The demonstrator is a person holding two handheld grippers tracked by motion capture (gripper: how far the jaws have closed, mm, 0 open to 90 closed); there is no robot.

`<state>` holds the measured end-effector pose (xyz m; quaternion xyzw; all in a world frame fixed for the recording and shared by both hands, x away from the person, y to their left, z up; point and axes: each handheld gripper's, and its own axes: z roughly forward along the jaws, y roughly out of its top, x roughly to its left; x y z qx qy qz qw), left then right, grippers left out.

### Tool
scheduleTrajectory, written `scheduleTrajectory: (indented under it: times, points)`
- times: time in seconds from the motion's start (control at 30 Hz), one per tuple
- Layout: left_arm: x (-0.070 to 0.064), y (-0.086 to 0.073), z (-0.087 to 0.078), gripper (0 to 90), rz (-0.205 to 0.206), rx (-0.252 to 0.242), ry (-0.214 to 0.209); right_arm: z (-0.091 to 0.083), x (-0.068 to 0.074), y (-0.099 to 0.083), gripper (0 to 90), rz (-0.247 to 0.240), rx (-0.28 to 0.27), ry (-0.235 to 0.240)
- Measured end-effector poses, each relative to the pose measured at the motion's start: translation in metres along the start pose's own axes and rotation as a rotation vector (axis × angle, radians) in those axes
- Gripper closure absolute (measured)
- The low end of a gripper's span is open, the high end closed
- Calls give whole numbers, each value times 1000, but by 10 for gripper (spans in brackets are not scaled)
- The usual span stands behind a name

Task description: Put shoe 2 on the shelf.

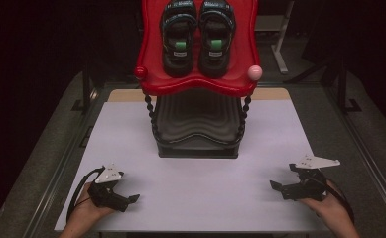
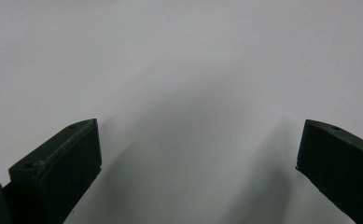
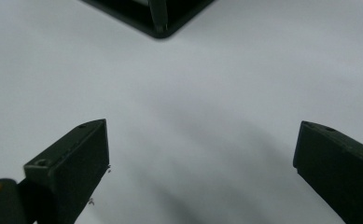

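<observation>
Dark room, with a white worktop [image 1: 205, 183] lit from above and dim floor to either side. At the far middle of the worktop stands a two-tier rack: a black ribbed lower shelf [image 1: 196, 124] on a black base, and above it a glossy red tray [image 1: 151, 49] with a wavy rim, carried on black beaded posts [image 1: 149, 110]. A red knob [image 1: 140, 72] sits at the tray's left front corner and a pink knob [image 1: 254, 73] at its right front corner. On the tray, side by side and just touching, lie two black sandals with green strap tabs: the left sandal [image 1: 179, 37] and the right sandal [image 1: 217, 37], toes toward the near edge.

The left hand-held gripper [image 1: 131, 199] rests low at the near left of the worktop, held in the person's left hand [image 1: 89, 210], a grey three-cornered plate on top and a black cable looping behind. In the left gripper view its jaws stand spread wide, with bare white surface between them. The right hand-held gripper [image 1: 276, 187] lies at the near right, held in the right hand [image 1: 332, 208], pointing inward; in the right gripper view its jaws are likewise spread wide over bare worktop, with a corner of the rack's black base [image 3: 156, 18] at the top edge. Both grippers are well apart from the rack and from the sandals, and hold nothing.
</observation>
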<state>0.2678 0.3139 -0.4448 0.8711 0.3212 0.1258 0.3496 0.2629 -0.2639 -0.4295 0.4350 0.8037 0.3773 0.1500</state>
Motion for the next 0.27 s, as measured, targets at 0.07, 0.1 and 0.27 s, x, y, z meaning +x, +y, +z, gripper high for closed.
scheduleTrajectory:
  times: [0.07,0.1,0.27]
  points:
    - [1,-2,-1,0,-4,6,2,3,0,-7,28,-8,27,-16]
    - [1,-3,0,0,-4,11,0,5,1,-10,25,-8,42,-23]
    - [3,-6,1,0,0,14,-3,12,2,-21,25,-20,88,-65]
